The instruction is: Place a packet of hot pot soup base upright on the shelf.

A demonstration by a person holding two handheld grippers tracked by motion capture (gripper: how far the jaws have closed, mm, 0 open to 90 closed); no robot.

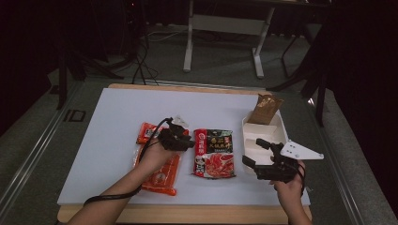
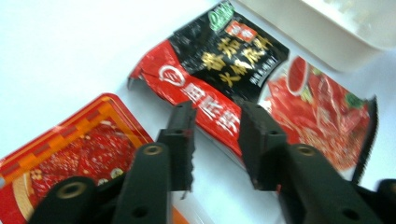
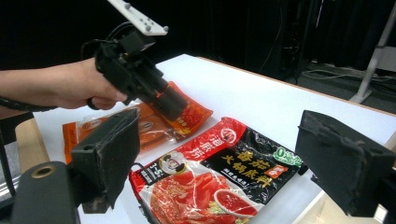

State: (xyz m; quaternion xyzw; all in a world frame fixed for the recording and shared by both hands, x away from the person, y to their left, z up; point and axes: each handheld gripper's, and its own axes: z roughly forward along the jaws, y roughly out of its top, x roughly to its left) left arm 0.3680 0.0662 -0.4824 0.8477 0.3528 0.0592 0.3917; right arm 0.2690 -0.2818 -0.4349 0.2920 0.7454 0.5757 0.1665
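A red and black sauce packet (image 1: 214,152) lies flat in the middle of the white table top (image 1: 117,112). Left of it lie orange-red packets (image 1: 162,177), partly under the person's left hand. My left gripper (image 1: 189,140) hovers over them, open, its tips pointing at the red and black packet (image 2: 233,60) with nothing between the jaws. My right gripper (image 1: 256,152) is wide open at the near end of a white tray (image 1: 277,133). Looking along its jaws I see the packet (image 3: 219,182) and my left gripper (image 3: 180,112) beyond.
A brown paper pouch (image 1: 265,108) leans at the far end of the white tray. An orange-red packet (image 2: 88,144) lies below my left jaws. The table's wooden edge (image 1: 187,213) runs along the front. Table legs and cables stand on the floor beyond.
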